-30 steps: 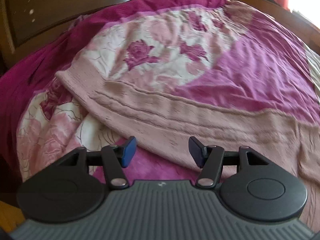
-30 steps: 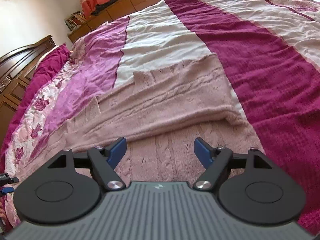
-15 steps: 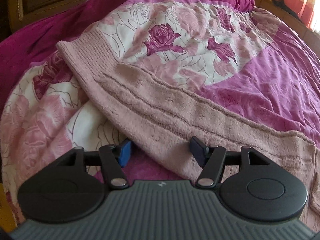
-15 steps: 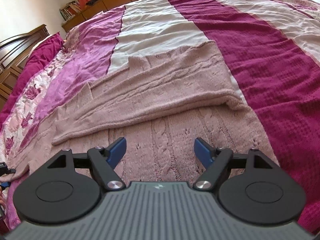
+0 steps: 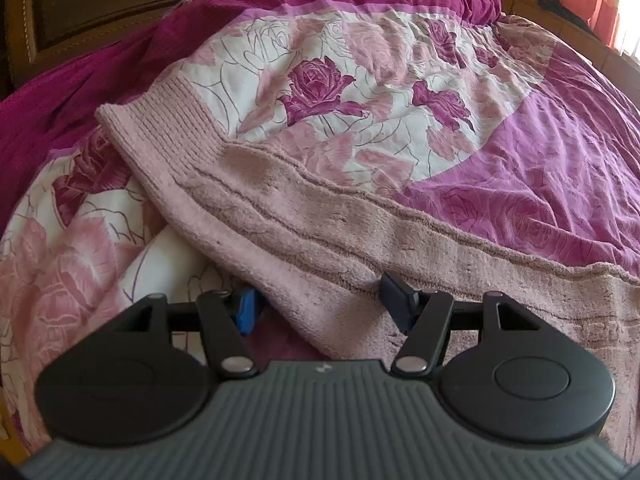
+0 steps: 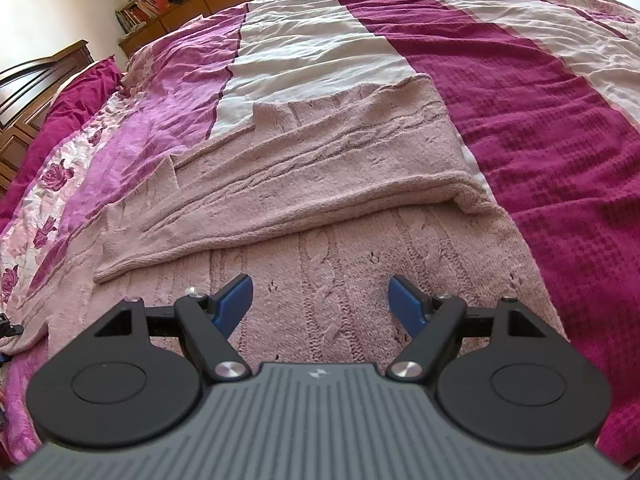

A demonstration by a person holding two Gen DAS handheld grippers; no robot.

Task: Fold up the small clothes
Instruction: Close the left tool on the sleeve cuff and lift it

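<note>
- Jaws of the left gripper point(image 5: 320, 304) stand apart and straddle the near part of a knitted pink sleeve point(image 5: 224, 184); one blue pad is half hidden behind the knit, and nothing shows the pads pressing, so this reads as released around the cloth, not clamped.
- Jaws of the right gripper point(image 6: 320, 300) are spread wide over the cable-knit body of the pink sweater point(image 6: 340, 216), empty between the pads.
- Sweater lies flat on the magenta-and-cream bedspread point(image 6: 540, 92), one sleeve already folded across the body.
- Risk, as I judge it: the left pads may close on the sleeve together with the bedspread under it, since the knit sags into a soft hollow; lifting then would drag the bedding along.
- Second risk: pinching only the loose outer layer could let the sleeve slip and twist the fold.
- Left wrist view alone shows the ribbed cuff point(image 5: 160, 120) and the rose print; right wrist view alone shows the sweater's body and folded sleeve.
</note>
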